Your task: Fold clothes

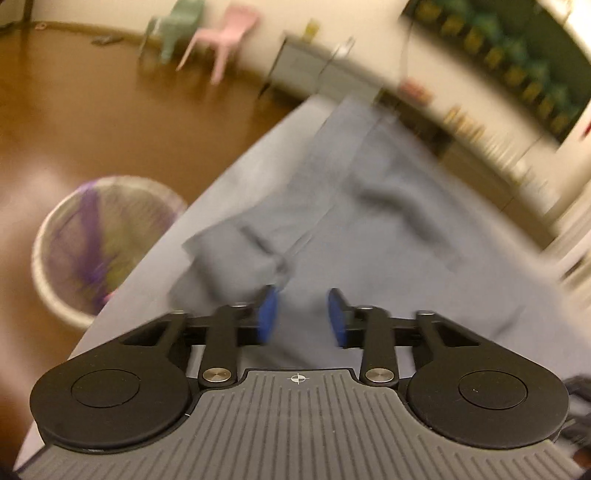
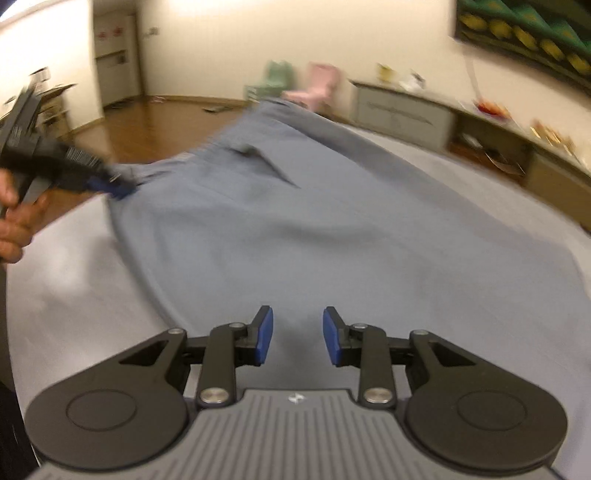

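A grey-blue garment (image 2: 280,221), apparently a pair of trousers, though blur hides the details, lies spread flat on a pale grey worktop (image 2: 74,266). All places below are given from this garment.

In the left wrist view the left tongs (image 1: 302,316) hover over the garment's near part. Their blue pads (image 1: 267,314) stand apart and there is only flat cloth below the gap, nothing pinched between them. A folded flap of the garment with a thin seam or cord lies just ahead of the left pad. In the right wrist view the same tongs (image 2: 110,184) show at the garment's left edge, at a bunched corner; the picture is too smeared there to tell whether they touch the cloth. A person's hand (image 2: 14,225) grips their handle, off the garment to the left.

The right tongs (image 2: 297,338) hang over the garment's near hem, pads (image 2: 266,336) parted with a clear gap, holding nothing. A dark crease or pocket slit (image 2: 266,162) marks the garment's far middle.

Off the garment's left side, on the brown wooden floor (image 1: 74,110), stands a round mesh laundry basket (image 1: 99,247) with purple and yellowish cloth inside. Beyond the garment's far end stand a pink chair (image 2: 317,88) and a green chair (image 2: 277,79) against the wall, and to the far right a low cabinet (image 2: 402,110) runs along the wall under a dark patterned wall hanging (image 2: 524,33).
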A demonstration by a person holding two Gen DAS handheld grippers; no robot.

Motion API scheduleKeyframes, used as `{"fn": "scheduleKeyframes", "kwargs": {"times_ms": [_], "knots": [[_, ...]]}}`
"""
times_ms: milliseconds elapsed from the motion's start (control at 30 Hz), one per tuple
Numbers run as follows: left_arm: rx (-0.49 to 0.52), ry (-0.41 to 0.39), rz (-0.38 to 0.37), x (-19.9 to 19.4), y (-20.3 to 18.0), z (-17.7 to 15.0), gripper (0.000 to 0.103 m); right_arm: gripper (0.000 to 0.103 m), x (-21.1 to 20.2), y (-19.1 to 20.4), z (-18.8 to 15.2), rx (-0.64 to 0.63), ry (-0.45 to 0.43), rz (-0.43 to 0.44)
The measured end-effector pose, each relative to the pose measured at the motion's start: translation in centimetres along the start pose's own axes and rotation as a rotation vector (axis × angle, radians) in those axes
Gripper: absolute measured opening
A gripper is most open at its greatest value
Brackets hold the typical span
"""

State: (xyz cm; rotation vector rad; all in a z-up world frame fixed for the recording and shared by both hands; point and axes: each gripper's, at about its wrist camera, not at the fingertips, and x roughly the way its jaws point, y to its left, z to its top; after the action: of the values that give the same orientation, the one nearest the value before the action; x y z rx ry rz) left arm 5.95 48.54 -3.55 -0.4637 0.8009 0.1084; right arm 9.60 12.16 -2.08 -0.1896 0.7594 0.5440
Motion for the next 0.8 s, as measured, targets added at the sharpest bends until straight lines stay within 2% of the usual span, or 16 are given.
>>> {"fn": "scheduleKeyframes", "kwargs": {"times_ms": [167, 233, 267, 333, 400, 433, 500, 567, 600, 633, 667, 700, 733, 800], "knots": [[-0.080, 0.004, -0.054, 0.5, 1.6, 0.3, 0.007, 0.031, -5.8, -10.5, -5.3, 0.209, 0.021, -0.078], [-0.059, -0.003, -0.039, 0.5, 1.1, 0.4, 0.007, 0.032, -7.7, -14.2, -7.4, 0.282, 0.041, -0.124], [-0.037, -0.009, -0.025, 0.5, 0.7, 0.3, 0.007, 0.032, -8.5, -15.6, -8.6, 0.288, 0.064, -0.160], [0.000, -0.019, 0.000, 0.3, 0.4, 0.0, 0.005, 0.032, -10.5, -17.9, -10.9, 0.271, 0.055, -0.219], [-0.018, -0.023, 0.024, 0.2, 0.6, -0.1, 0.004, 0.032, -12.4, -20.2, -12.7, 0.276, 0.051, -0.270], [-0.039, -0.025, 0.047, 0.1, 0.6, 0.0, 0.002, 0.032, -13.2, -21.5, -13.4, 0.290, 0.050, -0.310], [-0.074, -0.028, 0.108, -0.2, 0.5, 0.2, 0.000, 0.050, -14.2, -24.1, -14.6, 0.331, 0.043, -0.380], [-0.046, -0.048, 0.216, -1.0, -1.6, 0.4, 0.000, 0.048, -15.0, -26.7, -15.2, 0.418, 0.045, -0.446], [-0.016, -0.073, 0.276, -1.6, -3.0, 0.4, 0.000, 0.042, -15.3, -27.5, -15.2, 0.429, 0.044, -0.471], [0.032, -0.114, 0.330, -2.2, -4.8, 0.5, 0.008, 0.038, -15.6, -28.2, -15.2, 0.440, 0.043, -0.496], [0.076, -0.151, 0.327, -2.7, -6.9, 0.5, 0.009, 0.037, -15.8, -28.4, -14.8, 0.436, 0.022, -0.498], [0.111, -0.182, 0.281, -3.0, -8.9, 0.5, 0.009, 0.037, -15.8, -28.5, -14.1, 0.423, 0.004, -0.471], [0.141, -0.195, 0.210, -3.0, -10.9, 0.5, 0.010, 0.037, -15.8, -28.6, -13.4, 0.410, -0.013, -0.442], [0.186, -0.149, 0.036, -0.9, -15.1, 0.1, 0.015, 0.040, -14.7, -28.3, -11.6, 0.309, -0.012, -0.403]]}}
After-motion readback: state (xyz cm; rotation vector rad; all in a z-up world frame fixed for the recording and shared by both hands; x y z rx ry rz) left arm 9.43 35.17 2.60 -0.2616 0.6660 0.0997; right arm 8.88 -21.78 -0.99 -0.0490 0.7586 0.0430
